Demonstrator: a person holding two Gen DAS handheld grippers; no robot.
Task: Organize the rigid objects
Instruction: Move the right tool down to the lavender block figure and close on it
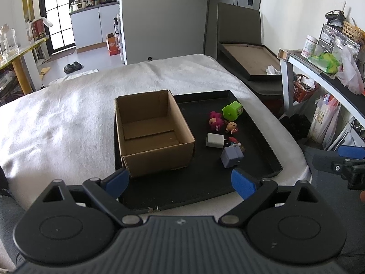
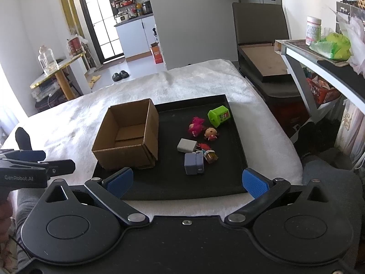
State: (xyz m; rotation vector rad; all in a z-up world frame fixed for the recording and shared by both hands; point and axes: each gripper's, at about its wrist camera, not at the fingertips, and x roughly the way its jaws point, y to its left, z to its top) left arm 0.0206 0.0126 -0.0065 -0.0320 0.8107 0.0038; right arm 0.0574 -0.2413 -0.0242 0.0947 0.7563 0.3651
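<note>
An open, empty cardboard box stands on the left part of a black tray. To its right lie a green block, a pink figure, a small doll, a white charger, a red-haired figure and a lilac block. My left gripper is open and empty over the tray's near edge. My right gripper is open and empty, also at the near edge.
The tray lies on a white fluffy cover. A dark chair with a flat box stands behind on the right. A cluttered shelf is at the far right.
</note>
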